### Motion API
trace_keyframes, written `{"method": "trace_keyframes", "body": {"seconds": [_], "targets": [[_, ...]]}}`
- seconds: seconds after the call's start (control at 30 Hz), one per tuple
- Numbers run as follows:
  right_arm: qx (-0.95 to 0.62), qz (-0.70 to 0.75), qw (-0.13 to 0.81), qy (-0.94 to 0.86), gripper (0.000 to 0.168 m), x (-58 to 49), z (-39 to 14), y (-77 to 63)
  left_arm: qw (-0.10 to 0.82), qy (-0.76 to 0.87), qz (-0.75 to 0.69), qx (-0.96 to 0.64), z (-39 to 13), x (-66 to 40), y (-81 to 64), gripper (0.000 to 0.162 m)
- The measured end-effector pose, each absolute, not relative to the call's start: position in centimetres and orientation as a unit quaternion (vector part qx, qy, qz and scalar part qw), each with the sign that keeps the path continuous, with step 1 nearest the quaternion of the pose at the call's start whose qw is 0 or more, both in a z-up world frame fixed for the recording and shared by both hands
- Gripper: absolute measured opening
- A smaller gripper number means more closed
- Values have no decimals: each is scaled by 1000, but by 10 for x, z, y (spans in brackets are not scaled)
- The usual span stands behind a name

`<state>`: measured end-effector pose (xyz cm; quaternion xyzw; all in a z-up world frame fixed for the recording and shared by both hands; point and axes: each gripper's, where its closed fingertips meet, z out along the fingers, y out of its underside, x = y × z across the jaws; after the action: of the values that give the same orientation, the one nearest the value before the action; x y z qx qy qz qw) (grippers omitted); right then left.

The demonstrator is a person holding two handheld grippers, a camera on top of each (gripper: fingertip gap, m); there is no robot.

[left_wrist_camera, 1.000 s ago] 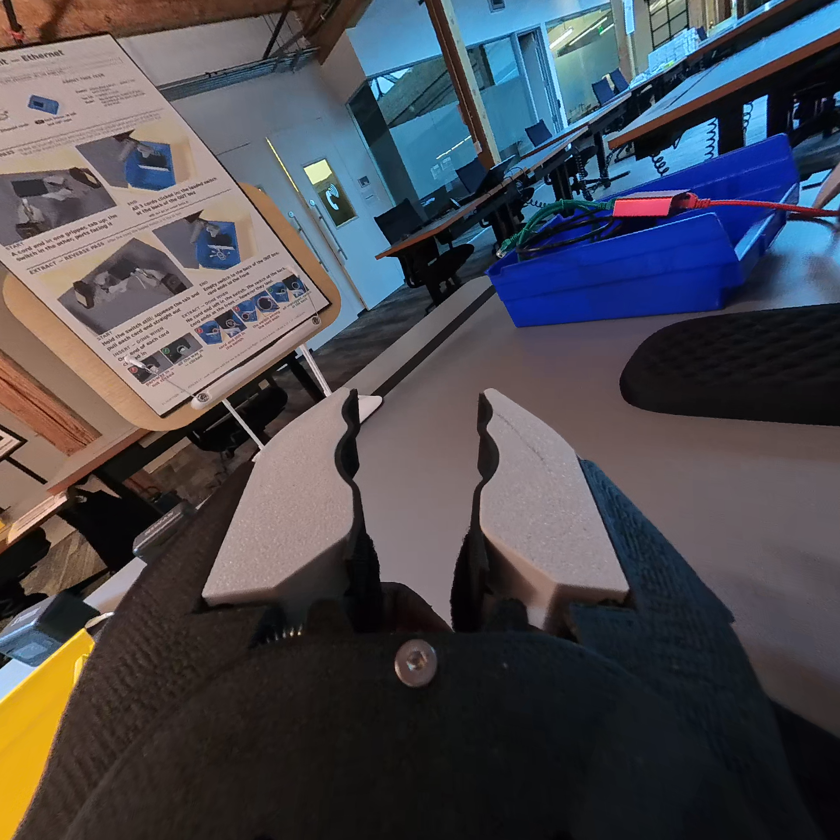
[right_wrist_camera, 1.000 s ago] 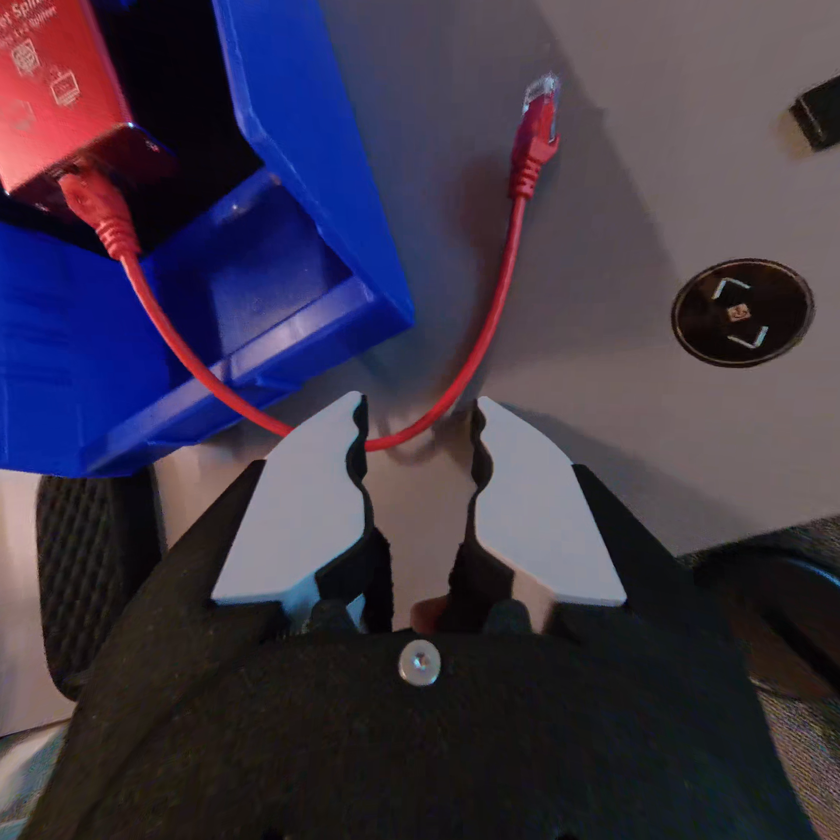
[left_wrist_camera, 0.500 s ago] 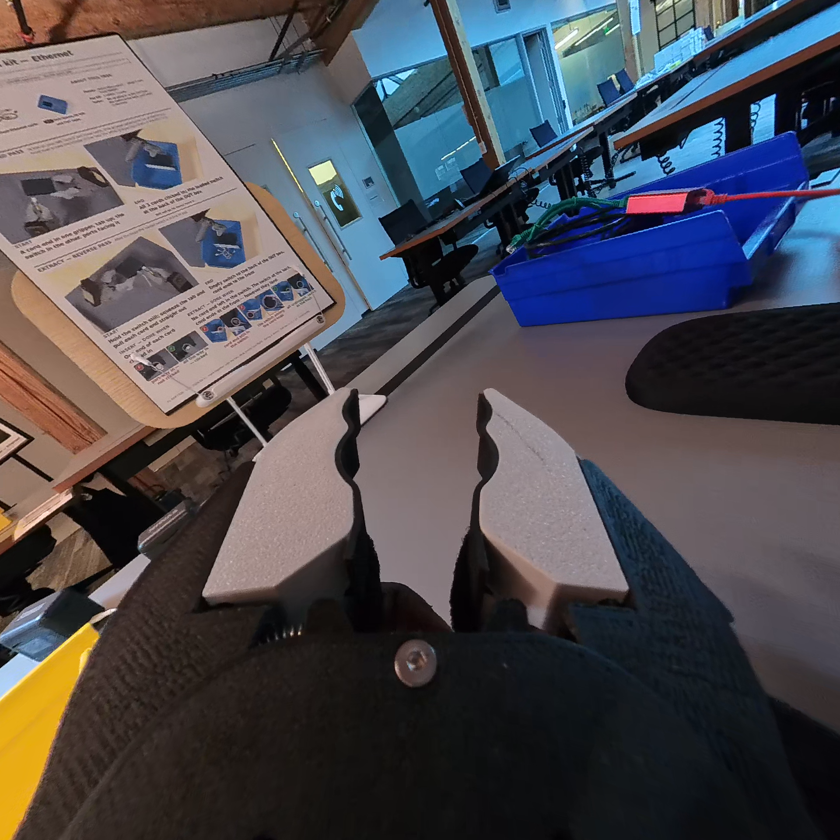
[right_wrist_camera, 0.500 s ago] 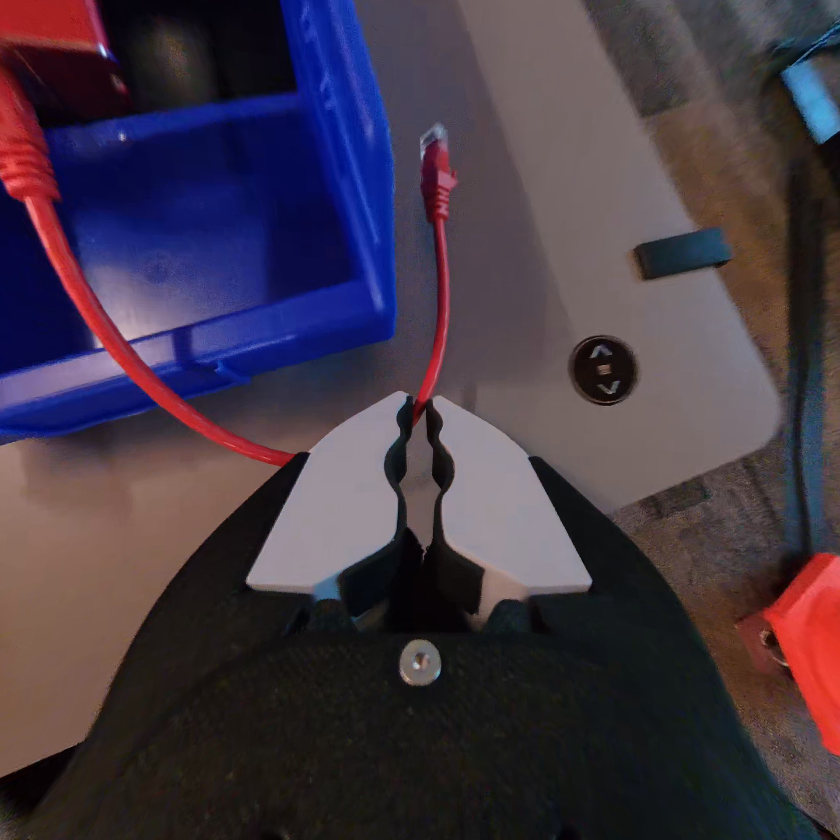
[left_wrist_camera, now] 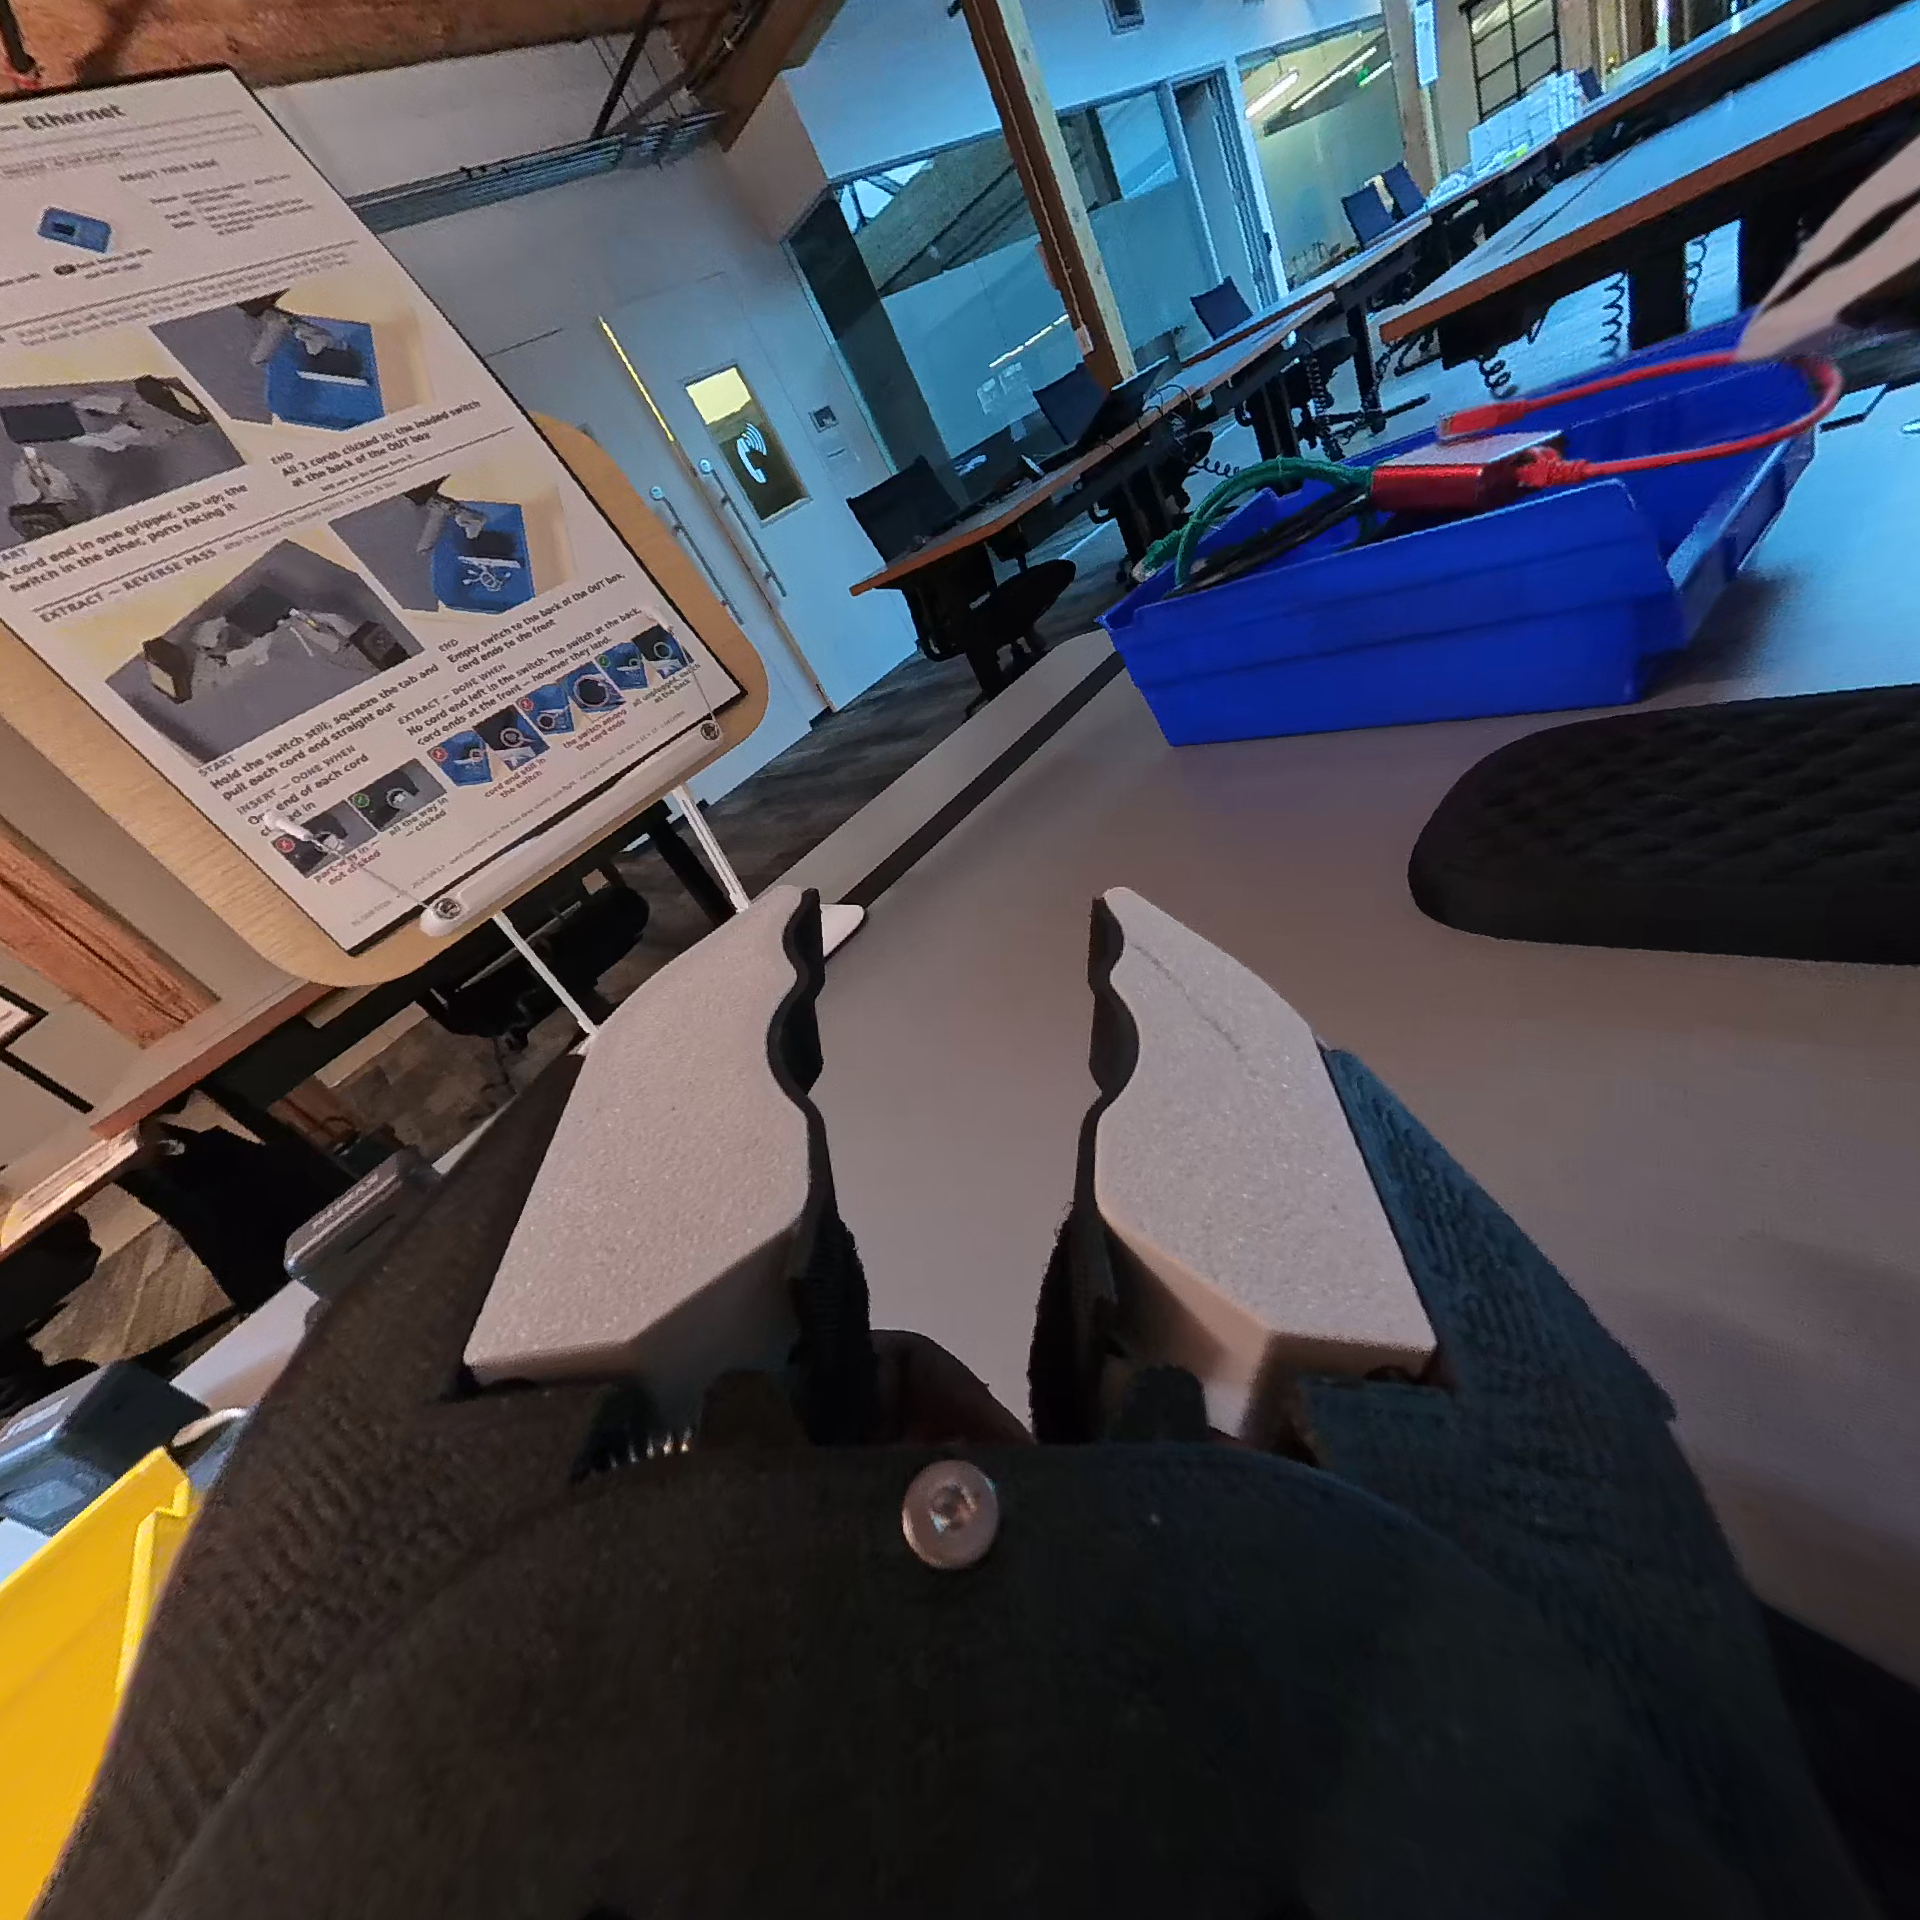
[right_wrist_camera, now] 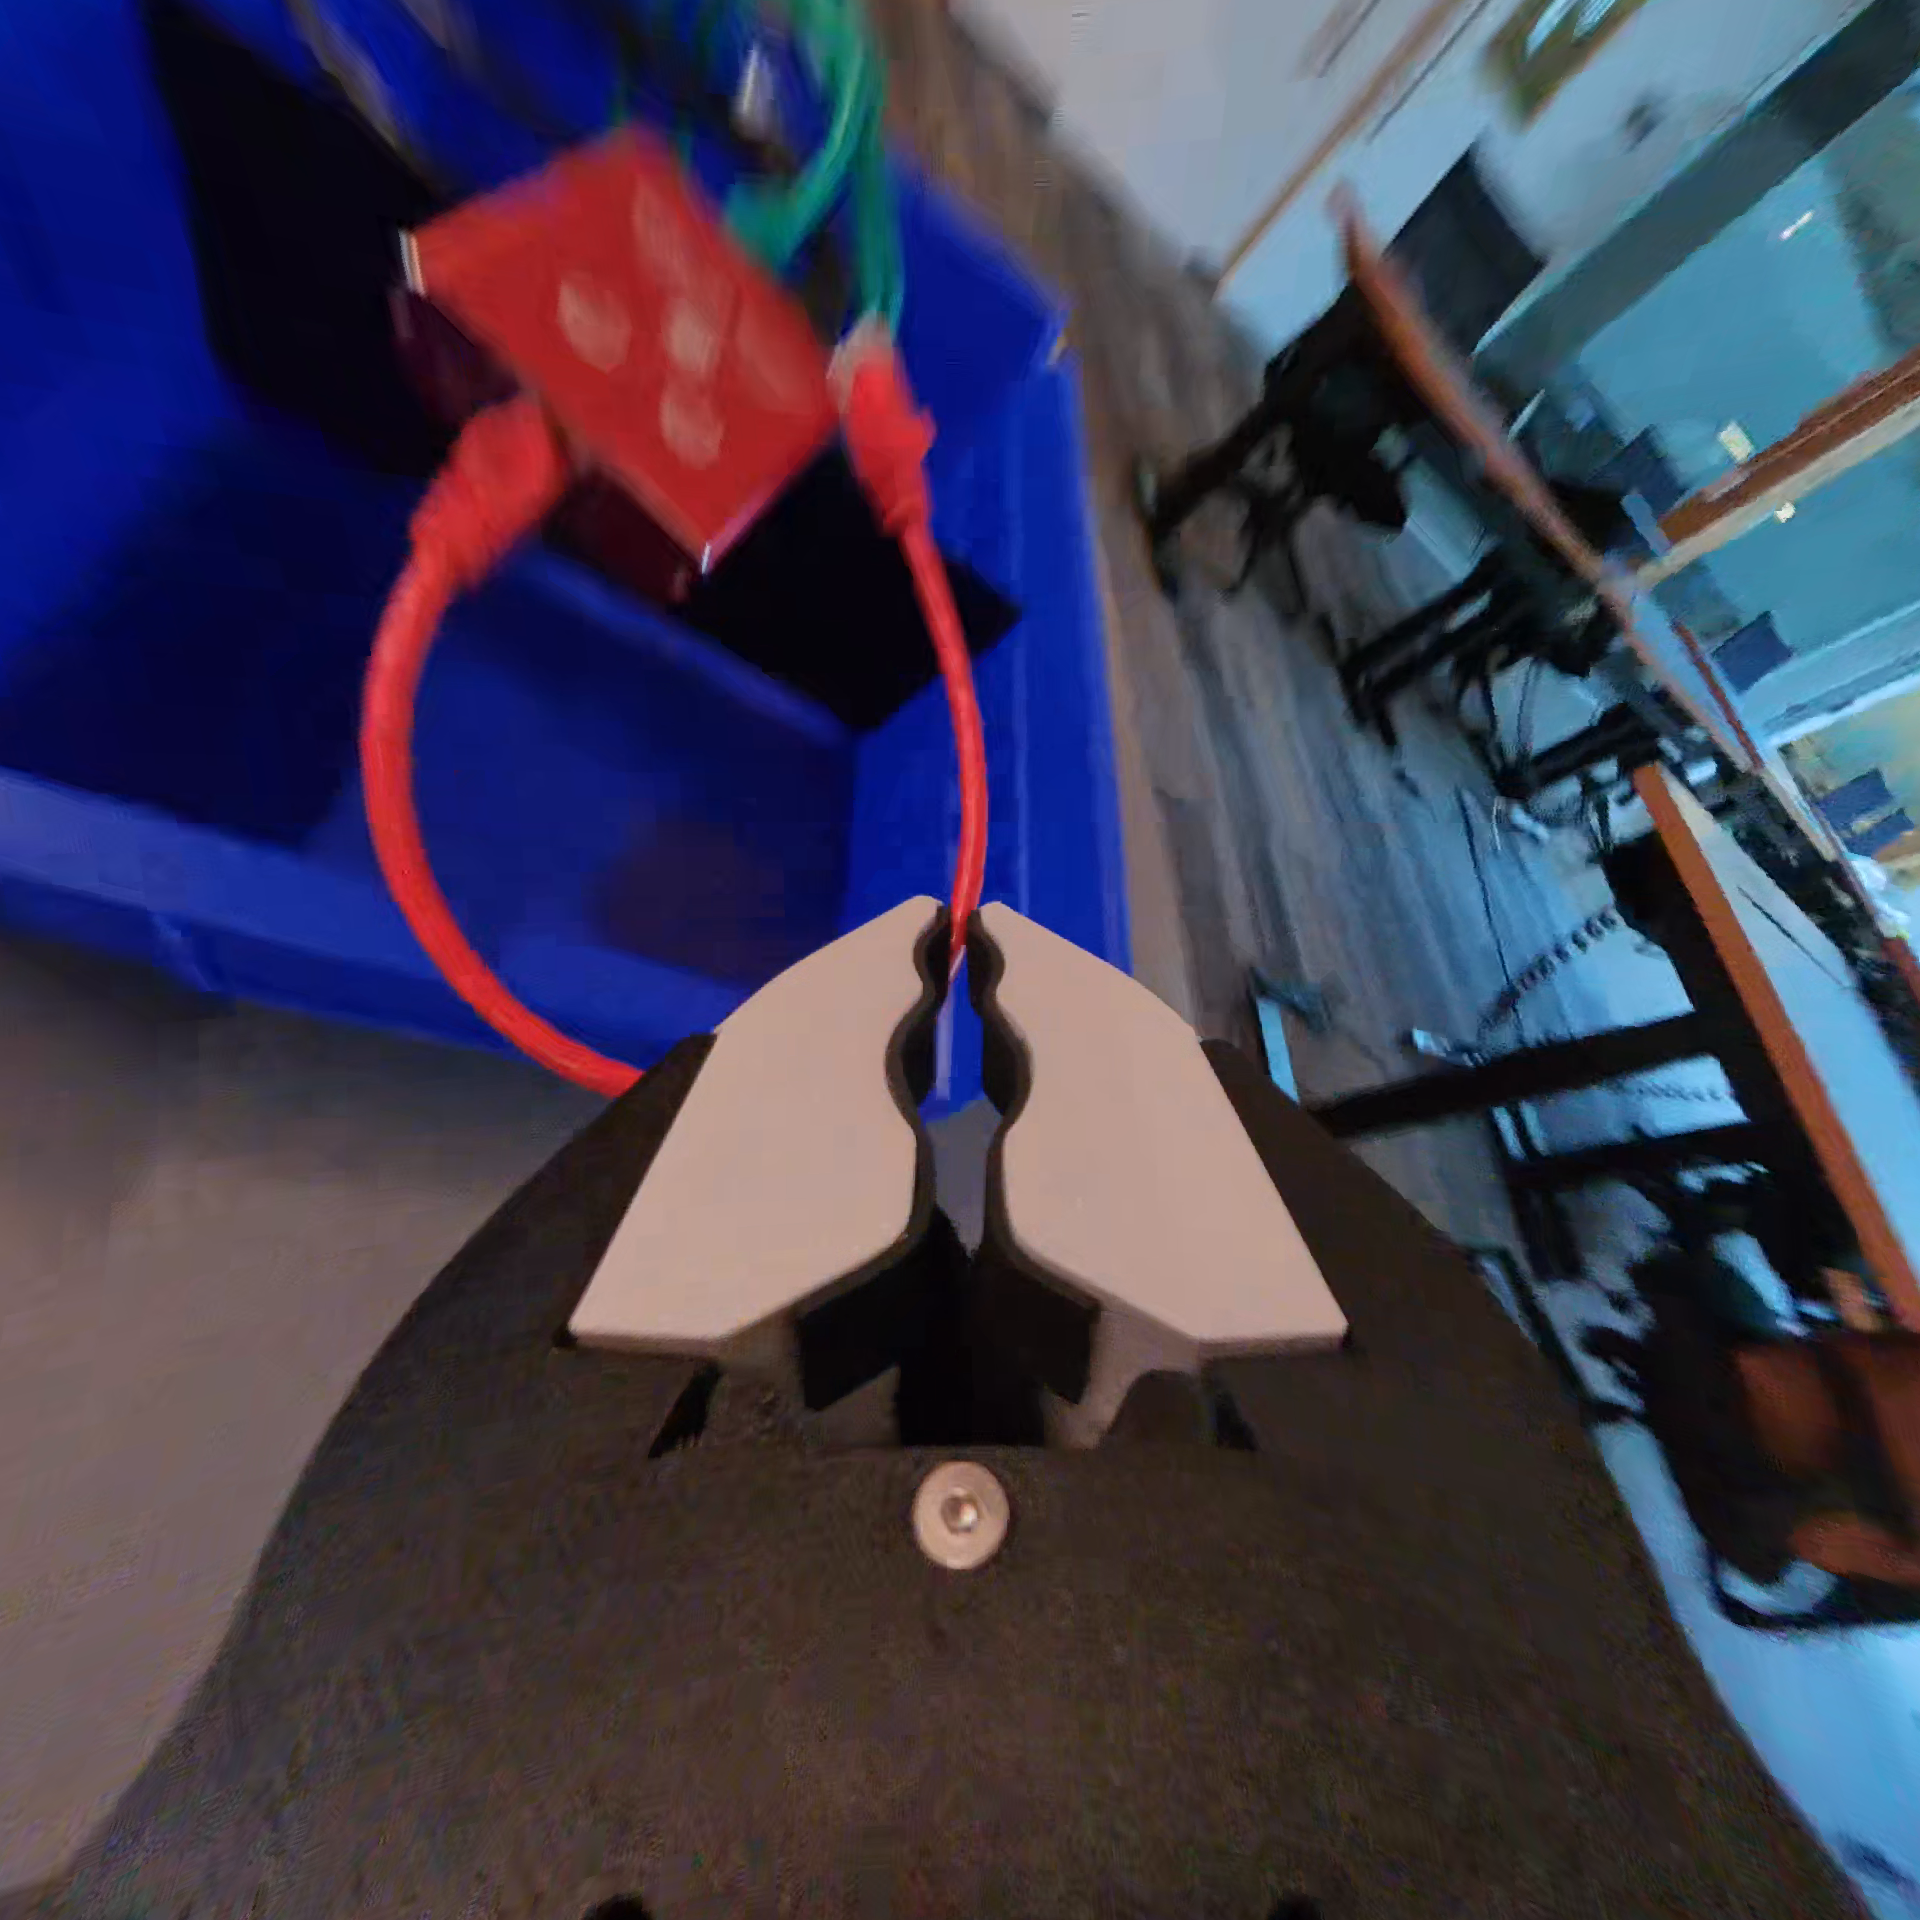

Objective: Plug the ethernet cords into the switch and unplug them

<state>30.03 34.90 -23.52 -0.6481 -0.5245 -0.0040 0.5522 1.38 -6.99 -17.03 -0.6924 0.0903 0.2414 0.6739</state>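
Right gripper [right_wrist_camera: 961, 920] pinched on red cord [right_wrist_camera: 961, 727] mid-length; free plug at our 12 o'clock, beside red switch [right_wrist_camera: 623, 353], not yet inserted. Cord's other end already seated in switch, inside blue bin [right_wrist_camera: 1049, 644]. Left gripper [left_wrist_camera: 951, 945] wide, idle over table [left_wrist_camera: 1247, 935]. We count one switch, one red cord, one green cord [left_wrist_camera: 1247, 488]; others we can't tell. We judge task early.

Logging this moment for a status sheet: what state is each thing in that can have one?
Left gripper: open, empty, low over the grey table.
Right gripper: shut on the red ethernet cord.
Red ethernet cord: one end plugged into the red switch, free plug unplugged.
Blue plastic bin: open-topped, holding the switch.
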Motion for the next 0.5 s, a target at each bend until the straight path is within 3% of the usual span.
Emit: {"method": "trace_keyframes", "body": {"seconds": [0.23,0.3,0.43,0.5], "targets": [[-663,-23,427,-614,0,261,-277,361,671,97,245,-693,-169,16,-68,49],[-679,0,434,-592,3,260,-272,370,666,100,250,-696,-171,15,-68,49],[-686,102,502,-517,32,271,-230,364,658,102,258,-700,-174,13,-68,49],[-678,157,520,-495,61,276,-212,351,662,97,246,-701,-177,13,-66,49]]}}
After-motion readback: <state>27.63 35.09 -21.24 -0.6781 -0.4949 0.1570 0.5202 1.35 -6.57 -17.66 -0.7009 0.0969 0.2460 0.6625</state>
